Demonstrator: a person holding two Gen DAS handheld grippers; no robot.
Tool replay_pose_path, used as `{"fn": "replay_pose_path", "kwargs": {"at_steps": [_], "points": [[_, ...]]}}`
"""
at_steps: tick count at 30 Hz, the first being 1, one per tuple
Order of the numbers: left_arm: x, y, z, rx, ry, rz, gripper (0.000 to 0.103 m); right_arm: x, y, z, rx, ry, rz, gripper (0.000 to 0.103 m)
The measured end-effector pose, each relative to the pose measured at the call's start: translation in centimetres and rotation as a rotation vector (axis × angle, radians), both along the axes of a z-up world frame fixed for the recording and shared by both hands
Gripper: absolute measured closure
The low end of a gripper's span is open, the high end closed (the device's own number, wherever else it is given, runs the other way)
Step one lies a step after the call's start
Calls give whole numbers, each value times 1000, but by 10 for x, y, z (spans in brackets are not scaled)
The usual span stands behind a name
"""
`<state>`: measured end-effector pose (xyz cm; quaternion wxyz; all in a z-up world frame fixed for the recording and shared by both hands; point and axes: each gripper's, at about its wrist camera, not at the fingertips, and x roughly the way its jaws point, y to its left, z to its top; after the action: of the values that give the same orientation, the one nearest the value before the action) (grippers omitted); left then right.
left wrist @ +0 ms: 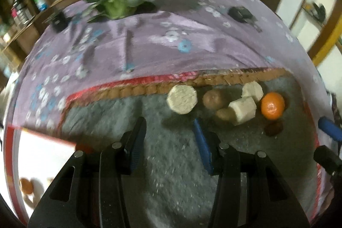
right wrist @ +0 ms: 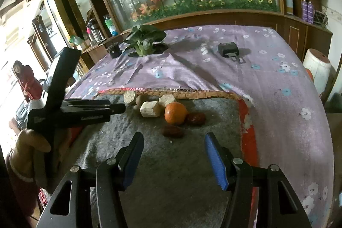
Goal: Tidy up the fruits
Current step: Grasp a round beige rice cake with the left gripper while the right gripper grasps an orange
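Note:
On a grey mat (right wrist: 171,164) lie an orange (right wrist: 175,112), two dark red dates (right wrist: 173,131) (right wrist: 195,118), several pale cut chunks (right wrist: 150,109) and a brown round fruit (right wrist: 139,99). My right gripper (right wrist: 174,137) stands open just short of the nearer date, with nothing between its blue pads. My left gripper (left wrist: 168,124) is open over bare mat, short of a pale chunk (left wrist: 181,98) and left of the orange (left wrist: 273,105). In the right wrist view the left gripper (right wrist: 121,109) reaches in from the left, held by a hand (right wrist: 27,142).
A white tray with a red rim (left wrist: 42,153) at the mat's left holds an orange fruit (left wrist: 26,185). The purple flowered cloth (right wrist: 267,82) carries a leafy vegetable (right wrist: 145,40), a black device (right wrist: 227,48) and a black cylinder (right wrist: 113,50). A person in red (right wrist: 23,78) stands far left.

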<state>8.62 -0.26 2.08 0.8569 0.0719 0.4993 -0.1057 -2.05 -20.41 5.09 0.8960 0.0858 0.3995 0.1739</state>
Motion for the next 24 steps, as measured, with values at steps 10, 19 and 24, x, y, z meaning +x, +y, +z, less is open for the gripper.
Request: {"fn": "replay_pose_path", "kwargs": {"at_steps": [10, 19, 24], "points": [[23, -14, -9, 22, 17, -94, 58, 10, 0, -5, 0, 15, 4, 45], [13, -1, 2, 3, -8, -31, 73, 20, 2, 0, -44, 21, 31, 45], [-13, 8, 20, -33, -33, -9, 73, 37, 13, -5, -89, 30, 81, 45]]}}
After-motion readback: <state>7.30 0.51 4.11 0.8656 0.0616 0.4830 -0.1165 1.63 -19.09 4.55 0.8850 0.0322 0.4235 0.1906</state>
